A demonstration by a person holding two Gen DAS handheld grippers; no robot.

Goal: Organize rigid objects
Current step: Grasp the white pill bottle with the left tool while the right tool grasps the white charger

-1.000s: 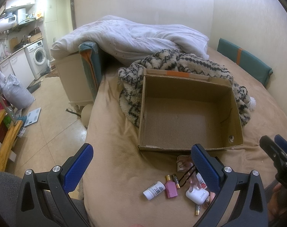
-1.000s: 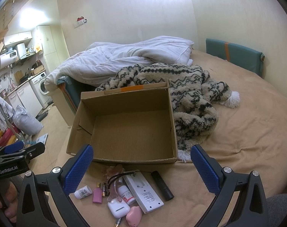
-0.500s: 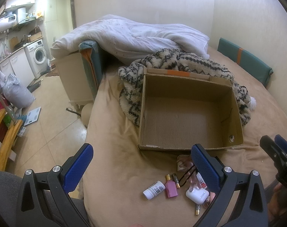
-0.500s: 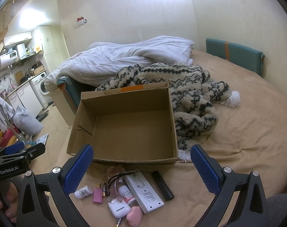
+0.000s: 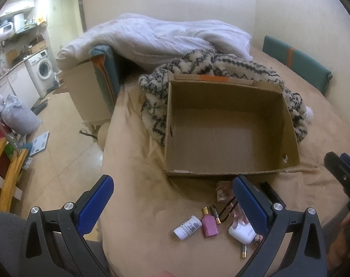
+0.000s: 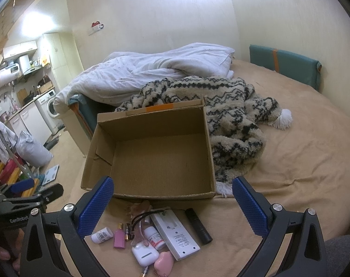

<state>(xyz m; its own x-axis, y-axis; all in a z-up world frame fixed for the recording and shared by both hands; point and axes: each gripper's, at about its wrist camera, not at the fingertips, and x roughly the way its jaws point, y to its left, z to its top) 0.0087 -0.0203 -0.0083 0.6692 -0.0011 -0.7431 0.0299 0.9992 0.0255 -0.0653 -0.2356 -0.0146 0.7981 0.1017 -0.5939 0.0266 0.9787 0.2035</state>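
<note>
Both the left gripper (image 5: 172, 198) and right gripper (image 6: 172, 198) hover with jaws spread wide, holding nothing, just before the cardboard box (image 6: 152, 194), where small items (image 6: 152, 237) lie.

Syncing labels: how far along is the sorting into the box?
Done: nothing; the cardboard box is empty. In hand: nothing; left gripper and right gripper are both open, above the bed. Left: everything, including the white remote, black cylinder, earbud case, pink bottle and pill bottles, all lying before the box.

Cream walls (image 6: 175, 23); tan bed (image 6: 302, 157); tiled floor (image 5: 59, 143).
</note>
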